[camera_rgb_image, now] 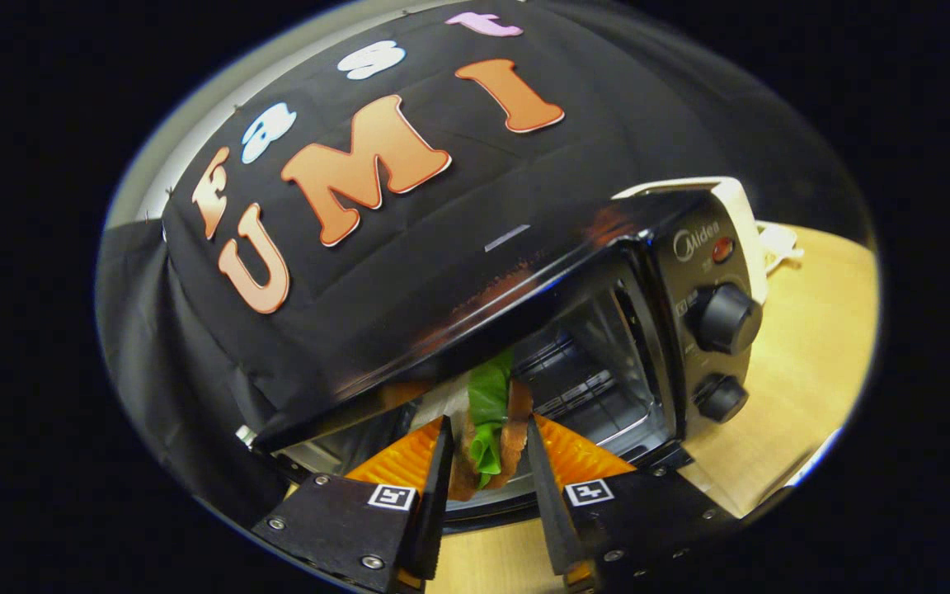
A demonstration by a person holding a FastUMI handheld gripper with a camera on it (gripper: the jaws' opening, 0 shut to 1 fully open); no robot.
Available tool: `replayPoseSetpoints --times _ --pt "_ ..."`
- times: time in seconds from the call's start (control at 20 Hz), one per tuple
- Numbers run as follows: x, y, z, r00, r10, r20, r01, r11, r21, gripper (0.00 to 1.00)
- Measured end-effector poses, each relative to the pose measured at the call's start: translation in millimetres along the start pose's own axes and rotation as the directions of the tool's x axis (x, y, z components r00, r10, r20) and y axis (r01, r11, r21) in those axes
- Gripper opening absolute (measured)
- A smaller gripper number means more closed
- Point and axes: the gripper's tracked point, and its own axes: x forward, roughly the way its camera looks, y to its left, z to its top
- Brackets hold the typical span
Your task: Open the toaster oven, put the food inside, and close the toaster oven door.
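A black toaster oven (pixel 524 272) stands on the wooden table, seen tilted, with its door down and its chamber with the wire rack (pixel 582 388) exposed. My gripper (pixel 487 445) is shut on a sandwich (pixel 491 429) of brown bread with green lettuce, held on edge between the two fingers. The sandwich sits at the oven's mouth, its far end reaching into the chamber just under the top edge. The lowered door (pixel 475 503) lies below the fingers, mostly hidden by them.
The control panel with two black knobs (pixel 722 318) and a red lamp (pixel 722 249) is on the oven's right side. Light wooden tabletop (pixel 805 371) spreads to the right of the oven. A white object (pixel 780 243) lies behind the oven.
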Motion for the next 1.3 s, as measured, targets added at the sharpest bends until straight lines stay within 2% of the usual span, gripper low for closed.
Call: replayPoseSetpoints --times 0.1,0.2,0.35,0.6,0.7,1.0,1.1,1.3 --pt "-7.8 -6.6 6.8 1.0 -0.018 0.026 0.02 0.995 -0.094 0.55" --pt "-18.3 0.9 13.2 1.0 0.01 0.018 -0.007 0.994 -0.113 0.59" --pt "-38.3 -1.9 17.0 1.0 0.014 0.007 -0.013 0.987 -0.161 0.6" --pt "-85.6 -8.2 0.0 0.996 0.026 -0.081 -0.047 0.965 -0.259 0.81" --pt "-102.8 -11.6 -5.1 0.995 0.023 -0.102 -0.053 0.952 -0.3 0.85" --pt "-153.3 -6.0 -39.6 0.977 0.097 -0.191 -0.155 0.935 -0.318 0.87" --pt "-164.2 -11.6 -53.7 0.972 0.089 -0.219 -0.164 0.921 -0.353 0.88" --pt "-181.2 -26.3 -77.4 0.964 0.064 -0.26 -0.156 0.922 -0.353 0.88"
